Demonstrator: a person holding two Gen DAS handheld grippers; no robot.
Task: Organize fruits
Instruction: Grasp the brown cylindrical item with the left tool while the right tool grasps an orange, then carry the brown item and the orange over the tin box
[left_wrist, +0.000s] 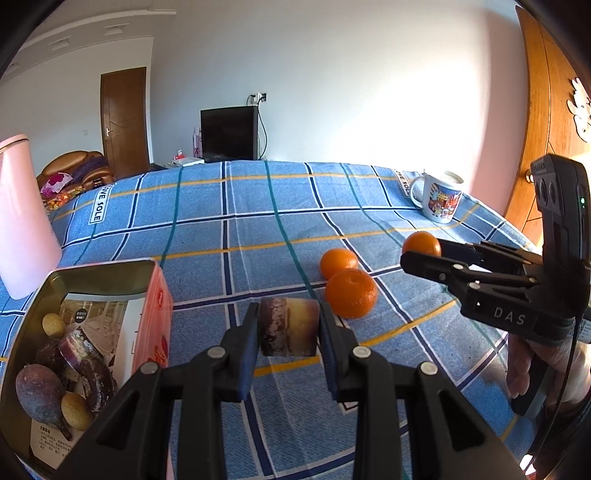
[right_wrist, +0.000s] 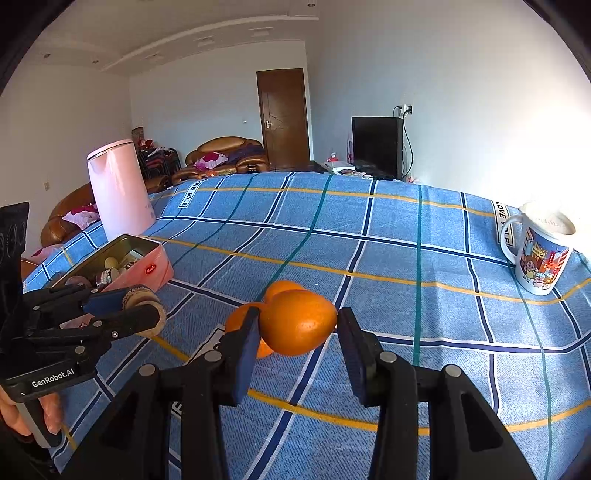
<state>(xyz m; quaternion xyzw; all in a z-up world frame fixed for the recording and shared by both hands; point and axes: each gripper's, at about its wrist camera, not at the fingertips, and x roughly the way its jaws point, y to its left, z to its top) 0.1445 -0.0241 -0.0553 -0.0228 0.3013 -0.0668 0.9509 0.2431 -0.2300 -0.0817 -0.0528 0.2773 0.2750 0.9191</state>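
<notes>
My left gripper (left_wrist: 289, 328) is shut on a purple and yellow fruit slice (left_wrist: 289, 326), held above the blue checked cloth just right of the open pink tin (left_wrist: 160, 295). The tin holds several purple fruits (left_wrist: 38, 389), slices and small yellow-green fruits (left_wrist: 75, 405). My right gripper (right_wrist: 297, 326) is shut on an orange (right_wrist: 297, 321), lifted over two more oranges (right_wrist: 282, 287) on the cloth. In the left wrist view these two oranges (left_wrist: 351, 293) lie mid-table, and the right gripper (left_wrist: 424, 251) holds its orange (left_wrist: 421, 243) beyond them. The left gripper (right_wrist: 147, 314) shows in the right wrist view.
A pink kettle (right_wrist: 120, 188) stands behind the tin at the table's left. A printed mug (right_wrist: 539, 254) stands at the far right edge. A wooden panel (left_wrist: 535, 129) rises on the right of the table. The cloth (right_wrist: 369, 240) covers the whole table.
</notes>
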